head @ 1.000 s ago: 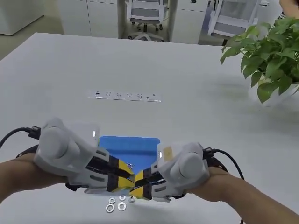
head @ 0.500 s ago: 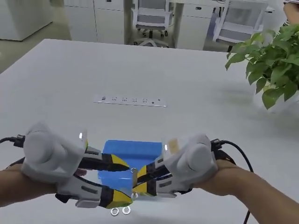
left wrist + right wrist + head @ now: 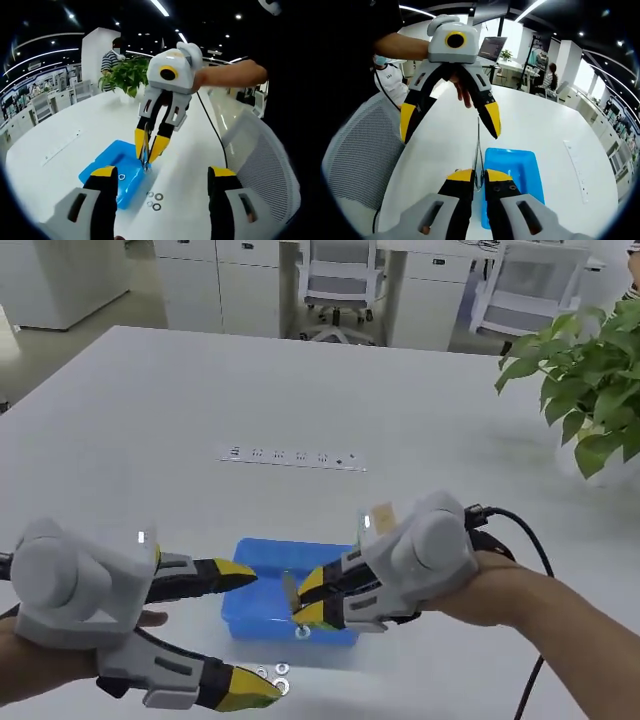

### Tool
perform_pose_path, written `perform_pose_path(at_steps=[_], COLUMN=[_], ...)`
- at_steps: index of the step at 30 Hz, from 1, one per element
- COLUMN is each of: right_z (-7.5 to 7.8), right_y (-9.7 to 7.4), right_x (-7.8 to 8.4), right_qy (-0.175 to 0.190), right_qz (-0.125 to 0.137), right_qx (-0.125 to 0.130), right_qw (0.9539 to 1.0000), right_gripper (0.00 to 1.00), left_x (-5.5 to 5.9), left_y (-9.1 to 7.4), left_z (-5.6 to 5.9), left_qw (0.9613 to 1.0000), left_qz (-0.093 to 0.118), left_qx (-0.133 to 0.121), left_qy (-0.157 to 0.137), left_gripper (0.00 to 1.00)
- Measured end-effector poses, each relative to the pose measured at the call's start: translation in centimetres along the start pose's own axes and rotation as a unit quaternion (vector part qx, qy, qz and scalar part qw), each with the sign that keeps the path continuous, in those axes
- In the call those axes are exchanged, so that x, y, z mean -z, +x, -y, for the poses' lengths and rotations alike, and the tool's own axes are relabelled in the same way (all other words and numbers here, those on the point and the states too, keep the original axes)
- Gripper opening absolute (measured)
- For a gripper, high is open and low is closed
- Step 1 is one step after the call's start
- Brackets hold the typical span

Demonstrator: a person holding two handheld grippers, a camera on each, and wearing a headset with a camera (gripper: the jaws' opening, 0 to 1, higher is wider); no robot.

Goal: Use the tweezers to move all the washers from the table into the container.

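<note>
The right tool has its yellow-tipped jaws pressed almost together on the slim silver metal tweezers. The right gripper view makes this grip plain, with the thin blades running forward from between the jaws. In the left gripper view the same tweezers point down out of the right tool, their tips just above a wall of the shallow blue rectangular plastic container; I cannot tell whether the tips pinch anything. That view also picks out a cluster of small silver metal ring washers lying on the white surface just beside the container's corner, and one more washer on the container's floor. The left tool has its jaws spread wide with nothing between them. In the head view it sits left of the container, one jaw reaching toward the container's left end and the other near the loose washers. There the container lies close to the surface's near edge. A white recessed socket strip lies toward the middle, and a green leafy potted plant stands at the right edge.
</note>
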State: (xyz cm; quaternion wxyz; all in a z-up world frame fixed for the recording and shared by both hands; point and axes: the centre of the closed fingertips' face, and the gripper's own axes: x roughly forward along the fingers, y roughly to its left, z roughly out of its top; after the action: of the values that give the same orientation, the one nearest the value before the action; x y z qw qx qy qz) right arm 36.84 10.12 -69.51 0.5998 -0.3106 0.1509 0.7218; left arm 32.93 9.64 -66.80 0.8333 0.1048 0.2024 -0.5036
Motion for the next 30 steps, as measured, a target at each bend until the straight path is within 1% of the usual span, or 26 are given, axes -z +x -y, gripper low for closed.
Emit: perform_pose_path(at_steps=[1,3,6,10,13,18,25,30], right_z=[0.2,0.6,1.3,2.3,3.0,4.1,4.6,5.0], right_y=[-0.1,-0.2,-0.4,-0.8,-1.0,-1.1,-0.5,0.0], right_x=[0.0,0.1,0.3,0.6,1.0,1.9,3.0,3.5], right_qy=[0.001,0.002,0.005,0.006,0.007,0.007,0.009,0.014], right_qz=[0.000,0.001,0.002,0.003,0.001,-0.001,-0.005,-0.004], right_qx=[0.001,0.005,0.011,0.022,0.029,0.040,0.039,0.037], right_qw=[1.0000,1.0000,0.9999,0.9997,0.9996,0.9992,0.9992,0.9992], right_gripper=[0.09,0.09,0.09,0.09,0.09,0.09,0.09,0.09], left_x=[0.2,0.3,0.7,0.9,1.0,1.1,0.9,0.9], left_y=[-0.2,-0.4,-0.9,-1.2,-1.6,-1.8,-1.9,-2.0], left_z=[-0.1,-0.1,0.0,0.3,-0.2,-0.6,-1.1,-1.5], left_qw=[1.0000,0.9999,0.9997,0.9994,0.9990,0.9984,0.9976,0.9974], left_qz=[0.001,0.002,0.002,0.001,0.005,0.006,0.013,0.012], left_qx=[-0.004,-0.011,-0.017,-0.023,-0.038,-0.050,-0.061,-0.065], left_qy=[-0.003,-0.006,-0.020,-0.024,-0.023,-0.025,-0.028,-0.028], left_gripper=[0.82,0.85,0.87,0.89,0.94,0.99,0.99,0.99])
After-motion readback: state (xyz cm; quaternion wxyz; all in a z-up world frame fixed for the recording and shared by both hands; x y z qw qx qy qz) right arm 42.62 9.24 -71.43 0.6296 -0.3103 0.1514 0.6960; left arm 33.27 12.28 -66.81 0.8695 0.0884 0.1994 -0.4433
